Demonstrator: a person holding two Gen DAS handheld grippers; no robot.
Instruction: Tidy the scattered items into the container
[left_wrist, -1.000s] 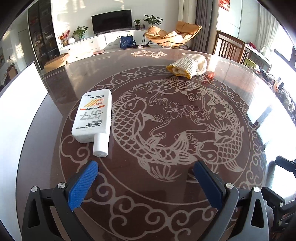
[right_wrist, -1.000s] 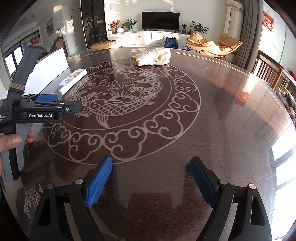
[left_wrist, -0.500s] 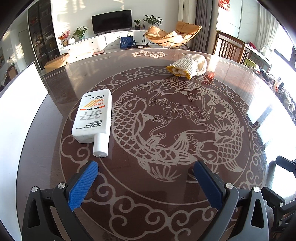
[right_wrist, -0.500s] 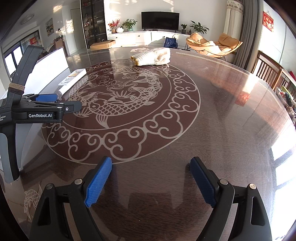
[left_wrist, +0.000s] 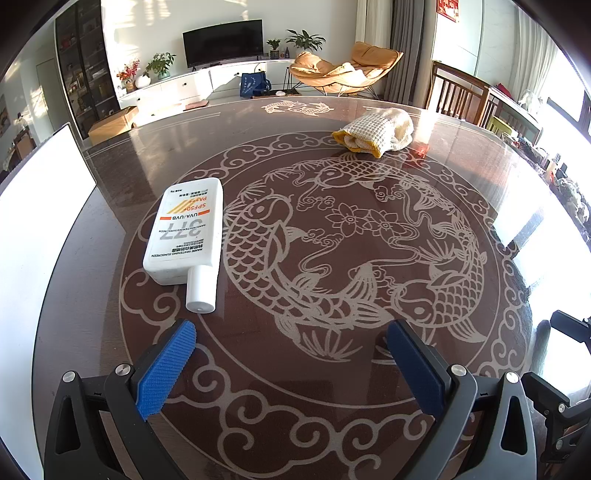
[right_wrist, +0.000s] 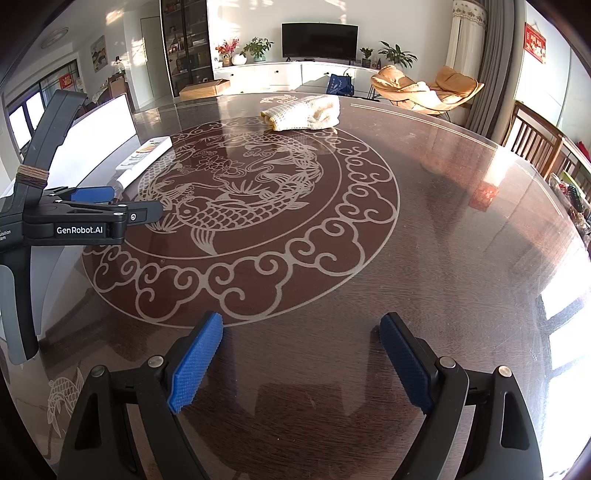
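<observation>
Almost nothing has moved since the earlier frames: both tools hang where they were, and the only change is that the fingers seen at the left edge of the right wrist view a second ago are now out of sight. Nearest the left wrist camera, the left tool (left_wrist: 291, 363) hovers low over the bench (left_wrist: 332, 387) with its blue pads spread wide and nothing between them. Just beyond its left pad, at about 11 o'clock, lies the white sunscreen bottle (left_wrist: 186, 230), flat on its back with the cap pointing toward the camera, untouched. The right tool (right_wrist: 301, 360) is likewise spread and empty, over bare wood at the near edge of the fish medallion; from there the left tool shows side-on at 9 o'clock. Further off, at roughly 1 o'clock in the left view and 12 o'clock in the right, a folded cream waffle cloth (left_wrist: 373, 133) with a yellow edge rests beyond the medallion's rim. A bright white panel (left_wrist: 40, 206) stands at 9 to 10 o'clock by the bottle; it may be a wall of the container, though glare hides its shape. By my reading the tidying has not begun: both items lie loose, and the bottle looks the natural first pick.
</observation>
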